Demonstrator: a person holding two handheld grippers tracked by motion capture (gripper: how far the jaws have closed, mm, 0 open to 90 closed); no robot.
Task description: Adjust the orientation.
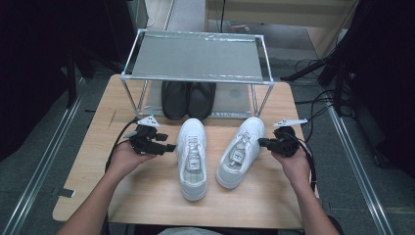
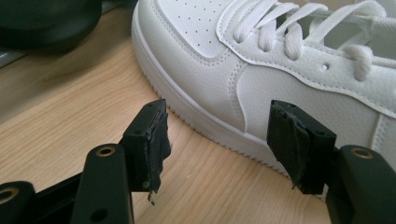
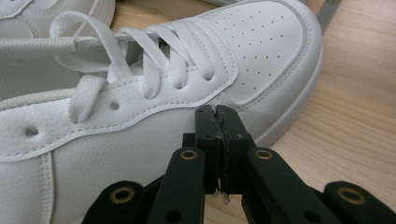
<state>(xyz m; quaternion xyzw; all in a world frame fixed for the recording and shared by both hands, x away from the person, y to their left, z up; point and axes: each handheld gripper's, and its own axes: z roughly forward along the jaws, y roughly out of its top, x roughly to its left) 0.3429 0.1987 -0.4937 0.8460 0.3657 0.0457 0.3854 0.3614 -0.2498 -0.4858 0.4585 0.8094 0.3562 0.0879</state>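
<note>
Two white sneakers stand side by side on the wooden table (image 1: 147,196): the left sneaker (image 1: 192,159) points away from me, the right sneaker (image 1: 241,151) leans toward the right. My left gripper (image 1: 169,147) is open just left of the left sneaker (image 2: 261,70), its pads (image 2: 156,140) apart with bare table between them. My right gripper (image 1: 260,143) is shut with nothing between its pads, and its tips (image 3: 217,122) rest against or just short of the right sneaker's (image 3: 140,107) side near the toe.
A metal-framed rack (image 1: 195,56) with a grey top shelf stands at the table's far side. A pair of dark shoes (image 1: 188,99) sits on its lower shelf; one dark toe (image 2: 46,23) lies near my left gripper. Cables trail from both grippers.
</note>
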